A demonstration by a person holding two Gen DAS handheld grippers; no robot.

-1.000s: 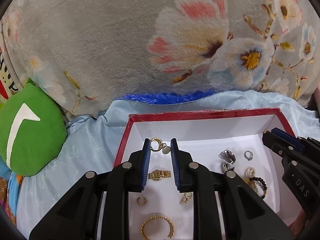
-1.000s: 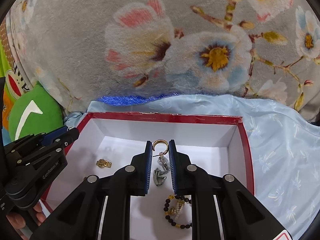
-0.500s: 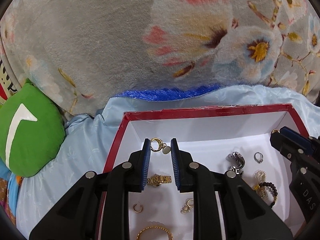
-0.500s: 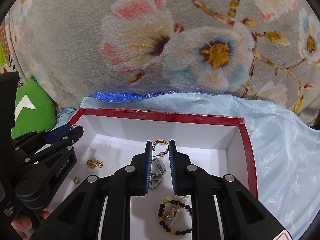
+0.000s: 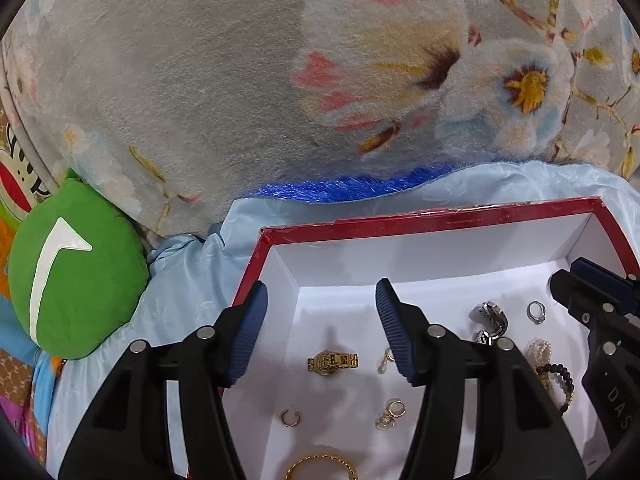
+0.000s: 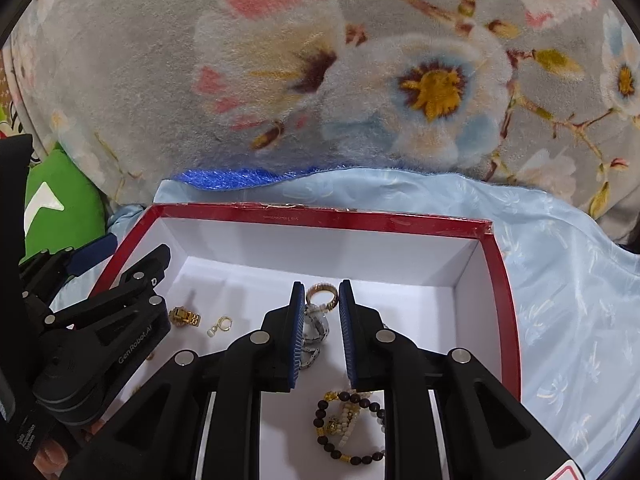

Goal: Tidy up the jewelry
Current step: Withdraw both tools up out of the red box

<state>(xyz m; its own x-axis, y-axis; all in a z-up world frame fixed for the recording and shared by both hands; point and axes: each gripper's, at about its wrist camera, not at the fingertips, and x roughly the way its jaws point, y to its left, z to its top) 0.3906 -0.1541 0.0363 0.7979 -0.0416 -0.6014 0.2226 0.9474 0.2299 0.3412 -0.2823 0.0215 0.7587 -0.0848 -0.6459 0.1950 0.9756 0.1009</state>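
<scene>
A red box (image 5: 440, 220) with a white inside holds the jewelry. My left gripper (image 5: 321, 292) hovers over its left part, jaws opening, nothing between the pads. Below it lie a gold earring with a pale drop (image 5: 386, 360) and a gold watch-like piece (image 5: 332, 361). My right gripper (image 6: 321, 288) hangs over the box's middle, shut on a gold hoop earring (image 6: 320, 295) at its fingertips. A silver piece (image 6: 316, 332) lies beneath it and beaded bracelets (image 6: 348, 428) lie nearer.
More pieces lie on the box floor: a small gold hoop (image 5: 290, 417), a gold bangle (image 5: 320, 466), a silver ring (image 5: 535, 312). The box rests on light blue satin (image 6: 560, 280). A floral blanket (image 5: 240, 80) rises behind, a green cushion (image 5: 76, 280) lies left.
My left gripper's jaws have spread wide and the gold earring it held now lies on the box floor. The right gripper still holds its gold hoop in about the same place.
</scene>
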